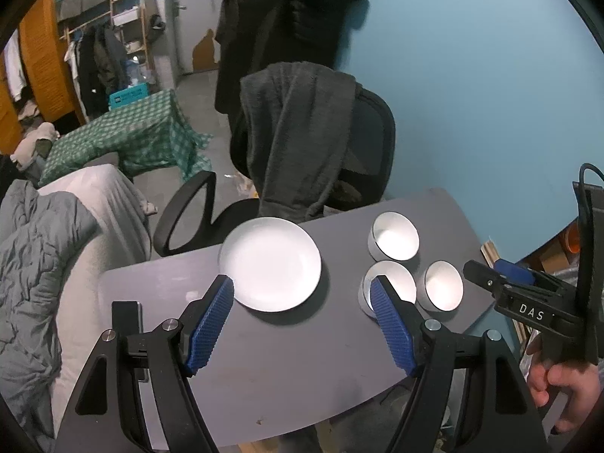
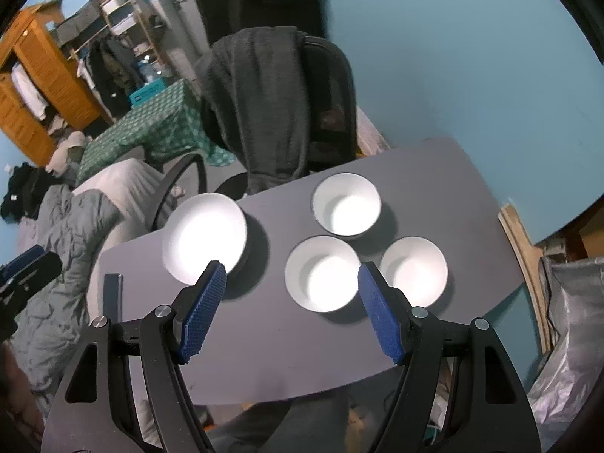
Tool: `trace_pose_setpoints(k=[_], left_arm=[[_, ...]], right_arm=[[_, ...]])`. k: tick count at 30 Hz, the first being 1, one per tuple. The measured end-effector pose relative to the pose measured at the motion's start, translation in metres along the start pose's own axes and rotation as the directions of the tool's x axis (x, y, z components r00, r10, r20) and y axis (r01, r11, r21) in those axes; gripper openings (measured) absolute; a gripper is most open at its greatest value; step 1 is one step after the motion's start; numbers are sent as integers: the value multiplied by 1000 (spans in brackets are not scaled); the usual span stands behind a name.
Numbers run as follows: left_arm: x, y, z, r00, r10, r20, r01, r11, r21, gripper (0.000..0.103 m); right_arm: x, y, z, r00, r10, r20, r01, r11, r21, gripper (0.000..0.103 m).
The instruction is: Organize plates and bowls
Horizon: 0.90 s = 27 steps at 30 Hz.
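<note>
Seen from the left wrist: left tool [image 1: 302, 296] hovering over a grey counter [image 1: 287, 362], blue pads spread wide, released, nothing between them. Just beyond the left pad, a white plate [image 1: 270, 263], flat on the counter. Behind the right pad's tip, partly hidden by it, a white bowl [image 1: 389, 283]. Just beside that, further right, a second bowl [image 1: 442, 285]; beyond both, a third bowl [image 1: 394, 236], the three clustered close, seemingly just apart. Left of the left pad, a dark phone-like slab [image 1: 128, 321] at the counter's edge. At the far right, only in this view, the right tool's black body marked "DAS" and a hand [image 1: 555, 389] gripping its handle. Beyond the counter, an office chair [image 1: 373, 139] draped with a dark grey garment [image 1: 298, 132].

Seen from the right wrist: right tool [image 2: 292, 283] also above the counter, pads apart, released, empty. Between the pad tips and just beyond, the near-left bowl [image 2: 321, 273], shown whole here. Behind the right pad, the near-right bowl [image 2: 413, 270]; farther on, the far bowl [image 2: 346, 204]. Beyond the left pad, the plate [image 2: 204, 234], its near rim covered by the pad tip. Only here: part of the left tool at the far-left edge, and silvery plastic wrap [image 2: 570, 324] at the right.
</note>
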<state>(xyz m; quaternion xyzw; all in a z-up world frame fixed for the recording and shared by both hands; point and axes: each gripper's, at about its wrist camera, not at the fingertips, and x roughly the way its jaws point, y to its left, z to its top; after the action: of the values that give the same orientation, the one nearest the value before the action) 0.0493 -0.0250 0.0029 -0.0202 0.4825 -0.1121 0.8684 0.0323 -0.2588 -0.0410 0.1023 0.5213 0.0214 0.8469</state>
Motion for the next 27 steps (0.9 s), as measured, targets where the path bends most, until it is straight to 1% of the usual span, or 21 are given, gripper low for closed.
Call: trace_pose_setpoints(k=[7, 11, 16, 18, 23, 27], left_arm=[[19, -24, 7, 999, -17, -34, 18, 999, 30, 76], [35, -38, 10, 998, -36, -60, 37, 999, 22, 76], [59, -57, 11, 995, -30, -97, 32, 999, 24, 76], [73, -64, 9, 992, -20, -124, 23, 999, 22, 76], [115, -72, -2, 981, -39, -191, 35, 999, -23, 76], [145, -72, -12, 968, -27, -248, 7, 997, -80, 76]], right_arm=[[7, -23, 1, 1000, -21, -21, 22, 999, 32, 72], [13, -39, 4, 999, -24, -35, 25, 999, 37, 72], [29, -60, 12, 998, -20, -63, 22, 1000, 21, 72], [37, -67, 16, 997, -17, -78, 17, 1000, 4, 72], [64, -82, 24, 991, 8, -131, -14, 999, -48, 72], [87, -86, 30, 985, 39, -169, -59, 992, -115, 72]])
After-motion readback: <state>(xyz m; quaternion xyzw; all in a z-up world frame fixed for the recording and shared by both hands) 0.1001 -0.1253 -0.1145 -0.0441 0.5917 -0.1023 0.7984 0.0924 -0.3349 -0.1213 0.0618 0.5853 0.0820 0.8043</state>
